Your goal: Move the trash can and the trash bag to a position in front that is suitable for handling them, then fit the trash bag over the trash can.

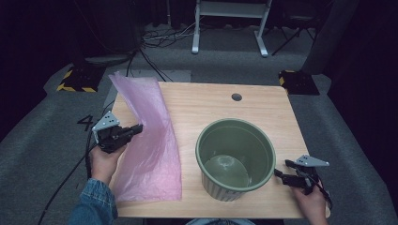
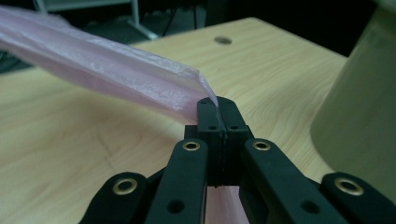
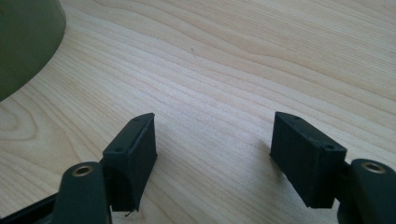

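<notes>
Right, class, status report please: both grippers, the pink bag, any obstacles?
Left gripper shut on pink bag, edge lifted. Right gripper open, empty, beside green bin. Nothing between bag and bin.

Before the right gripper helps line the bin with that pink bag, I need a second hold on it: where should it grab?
Probably the pink bag's free right edge, which faces the green bin. The left gripper already pinches a fold mid-sheet and lifts it, so that edge likely hangs looser. The right gripper, jaws open, would come from the bin's side, level with the table.
</notes>
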A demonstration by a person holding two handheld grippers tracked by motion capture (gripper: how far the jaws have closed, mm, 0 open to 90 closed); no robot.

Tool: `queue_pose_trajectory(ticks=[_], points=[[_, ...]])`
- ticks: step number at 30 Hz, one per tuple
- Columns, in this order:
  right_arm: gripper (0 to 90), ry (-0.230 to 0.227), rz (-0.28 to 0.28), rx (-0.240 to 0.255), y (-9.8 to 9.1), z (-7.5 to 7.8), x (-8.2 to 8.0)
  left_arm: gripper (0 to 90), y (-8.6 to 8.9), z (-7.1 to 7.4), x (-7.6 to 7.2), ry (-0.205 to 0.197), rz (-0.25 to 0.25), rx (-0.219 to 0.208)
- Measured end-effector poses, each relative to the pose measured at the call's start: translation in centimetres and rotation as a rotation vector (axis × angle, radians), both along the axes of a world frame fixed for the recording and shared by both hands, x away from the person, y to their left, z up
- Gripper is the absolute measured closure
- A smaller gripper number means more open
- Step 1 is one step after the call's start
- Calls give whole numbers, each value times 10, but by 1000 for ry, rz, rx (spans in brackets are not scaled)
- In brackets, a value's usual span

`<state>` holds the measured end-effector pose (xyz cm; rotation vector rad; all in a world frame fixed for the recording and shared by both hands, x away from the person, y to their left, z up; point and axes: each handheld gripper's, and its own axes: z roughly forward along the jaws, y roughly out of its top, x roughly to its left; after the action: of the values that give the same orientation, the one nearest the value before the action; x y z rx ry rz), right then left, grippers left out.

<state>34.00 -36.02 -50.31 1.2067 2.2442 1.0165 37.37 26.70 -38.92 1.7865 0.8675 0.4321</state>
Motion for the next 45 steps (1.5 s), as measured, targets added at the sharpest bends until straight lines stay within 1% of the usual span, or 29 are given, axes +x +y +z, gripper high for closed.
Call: queue_pose_trajectory(ticks=[3, 7, 10, 12, 16, 18, 21, 24, 27, 28, 32, 38, 45], points=[[313, 0, 0, 0, 0, 0, 0, 895, -4, 13, -6, -52, -19, -11], [312, 0, 1, 1, 0, 0, 0, 895, -6, 28, -11, -93, -31, -33], [312, 0, 4, 1, 0, 0, 0, 895, -8, 39, -14, -123, -35, -36], [312, -1, 5, 1, 0, 0, 0, 895, -9, 45, -16, -139, -43, -46], [312, -2, 6, 1, 0, 0, 0, 895, -11, 55, -18, -174, -90, -60], [312, -2, 6, 0, 0, 0, 0, 895, -13, 60, -19, -184, -113, -64], [312, -2, 6, 1, 0, 0, 0, 895, -15, 68, -17, -194, -126, -80], [312, -2, 5, 1, 1, 0, -1, 895, -16, 78, -15, -201, -134, -85], [312, 0, 8, 1, 1, 0, -1, 896, -18, 87, -14, -212, -144, -106], [312, 0, 8, 2, 1, 0, -1, 895, -19, 90, -14, -214, -149, -108], [312, -1, 8, 2, 1, 0, -1, 896, -26, 104, -13, -230, -167, -102], [311, -1, 8, 2, 1, 0, -1, 895, -35, 122, -15, -256, -186, -80], [311, 0, 9, 2, 1, 0, -1, 895, -38, 137, -15, -274, -201, -94]])
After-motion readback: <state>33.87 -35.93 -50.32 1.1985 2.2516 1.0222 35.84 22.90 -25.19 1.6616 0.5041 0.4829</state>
